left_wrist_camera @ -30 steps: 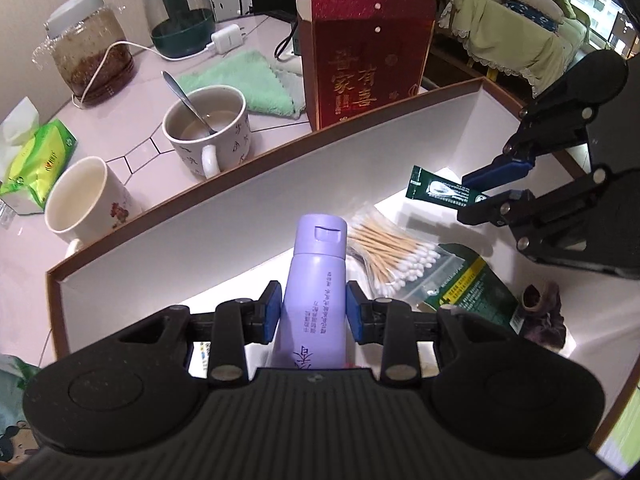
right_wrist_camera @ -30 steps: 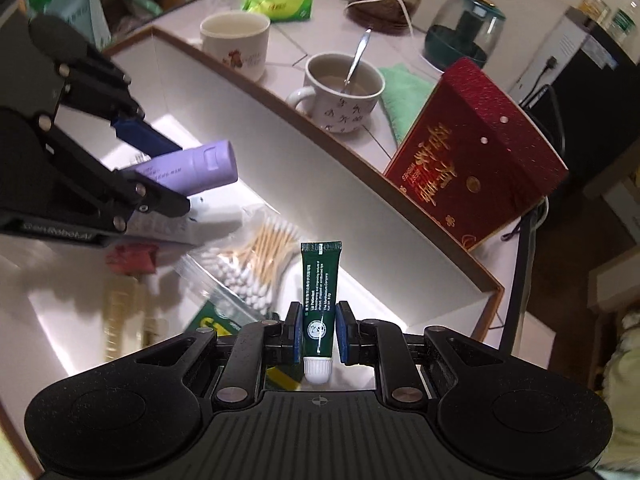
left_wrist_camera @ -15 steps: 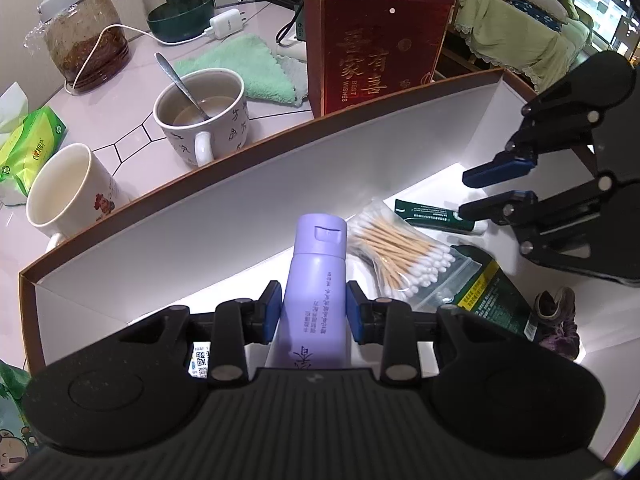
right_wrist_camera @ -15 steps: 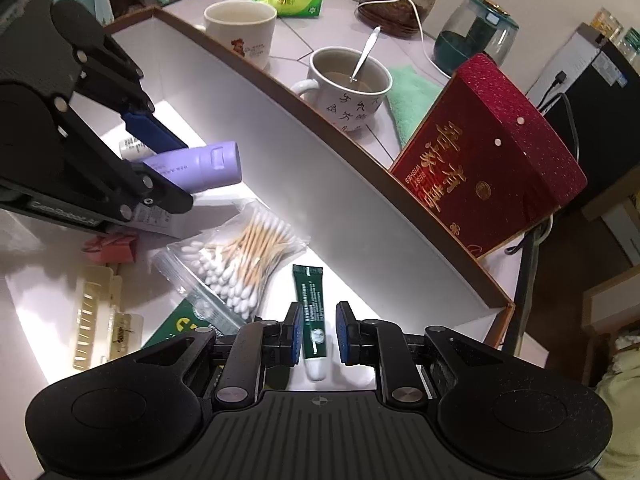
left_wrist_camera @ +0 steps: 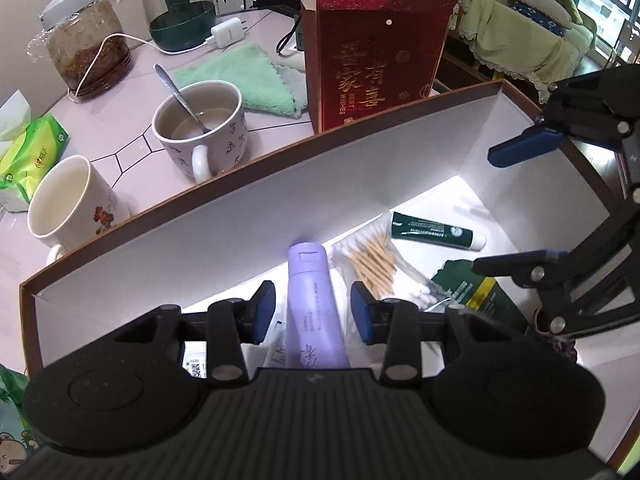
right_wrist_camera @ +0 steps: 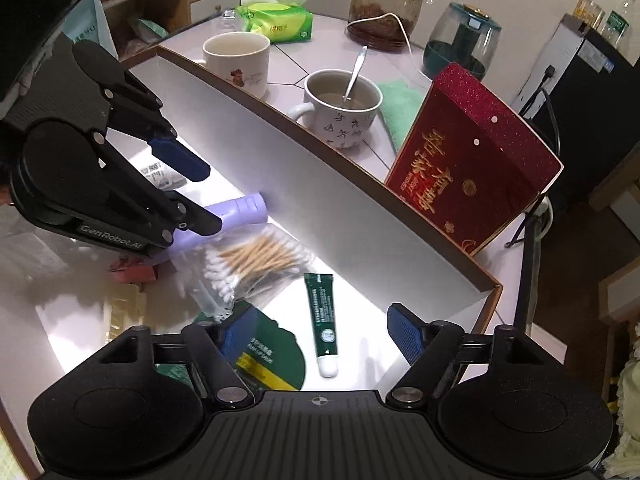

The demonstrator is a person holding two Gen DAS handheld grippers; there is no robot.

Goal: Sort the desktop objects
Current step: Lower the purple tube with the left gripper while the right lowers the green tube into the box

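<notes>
A brown-rimmed white box point(left_wrist_camera: 320, 188) point(right_wrist_camera: 320, 196) holds the sorted items. A purple bottle point(left_wrist_camera: 314, 304) point(right_wrist_camera: 242, 210) lies on the box floor between the spread fingers of my left gripper point(left_wrist_camera: 313, 310) point(right_wrist_camera: 200, 192), which is open and not touching it. A dark green tube point(left_wrist_camera: 436, 230) point(right_wrist_camera: 322, 316) with a white cap lies flat near the box's right end. My right gripper point(right_wrist_camera: 320, 332) point(left_wrist_camera: 516, 206) hovers over it, open. A bag of cotton swabs point(left_wrist_camera: 376, 260) point(right_wrist_camera: 252, 260) rests between bottle and tube.
A dark green packet point(right_wrist_camera: 268, 352), a red clip point(right_wrist_camera: 132, 270) and a cream comb point(right_wrist_camera: 120, 312) also lie in the box. Behind it stand a red gift box point(left_wrist_camera: 376, 60), a mug with a spoon point(left_wrist_camera: 200, 128), a white mug point(left_wrist_camera: 68, 200), a green cloth point(left_wrist_camera: 240, 76), a jar point(left_wrist_camera: 86, 52) and a tissue pack point(left_wrist_camera: 30, 152).
Both grippers went from shut to open. The green tube was lowered and let go on the box floor; the purple bottle was released and now lies free.
</notes>
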